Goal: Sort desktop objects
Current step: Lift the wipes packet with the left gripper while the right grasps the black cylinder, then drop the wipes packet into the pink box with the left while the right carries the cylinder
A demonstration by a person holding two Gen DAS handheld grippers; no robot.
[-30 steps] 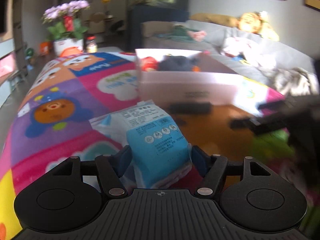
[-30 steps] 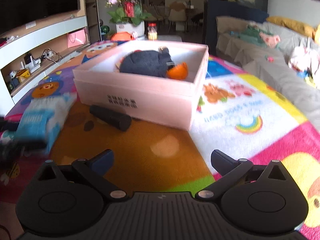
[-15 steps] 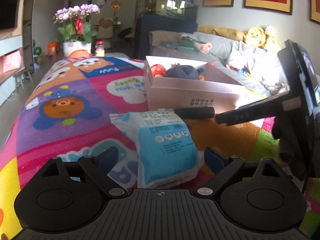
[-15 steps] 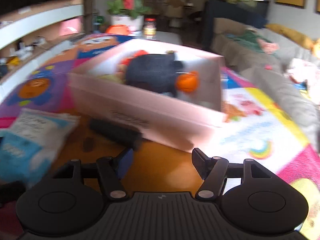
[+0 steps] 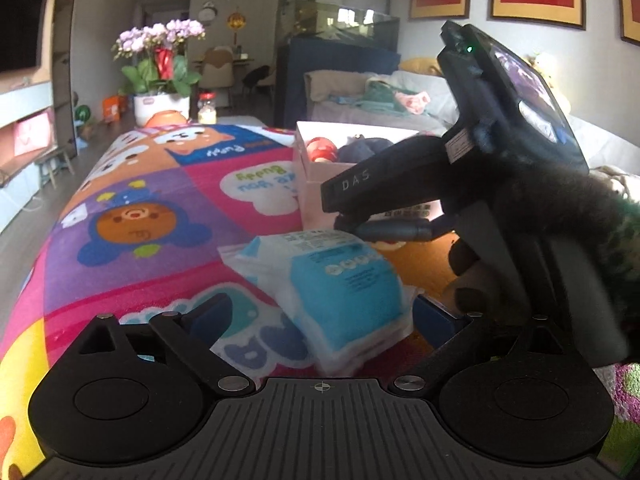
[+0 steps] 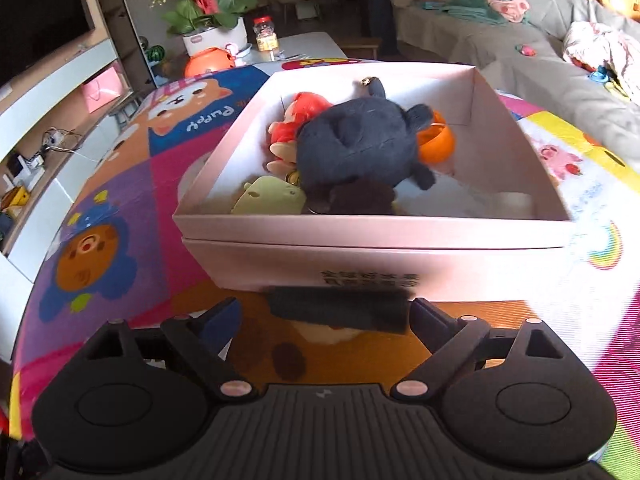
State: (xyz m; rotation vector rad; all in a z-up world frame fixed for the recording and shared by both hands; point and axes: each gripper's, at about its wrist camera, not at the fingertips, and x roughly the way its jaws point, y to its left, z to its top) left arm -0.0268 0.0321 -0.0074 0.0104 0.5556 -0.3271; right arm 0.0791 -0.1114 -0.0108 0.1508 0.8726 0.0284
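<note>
Left wrist: my left jaws (image 5: pixel 322 314) have just opened wide around the blue tissue pack (image 5: pixel 340 292), unsorted on the tabletop (image 5: pixel 160 240).

Right wrist: my right jaws (image 6: pixel 326 316), just reopening, straddle the unheld black cylinder (image 6: pixel 340 306) beside the toy-filled pink box (image 6: pixel 360 256).

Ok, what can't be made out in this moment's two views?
- Left wrist view: the right hand-held gripper hides most of the pink box.
- Right wrist view: the dark cylinder is blurred, so what it is stays unclear; the box's print is unreadable.
- Right wrist view: the dark plush covers the toys beneath it.
</note>
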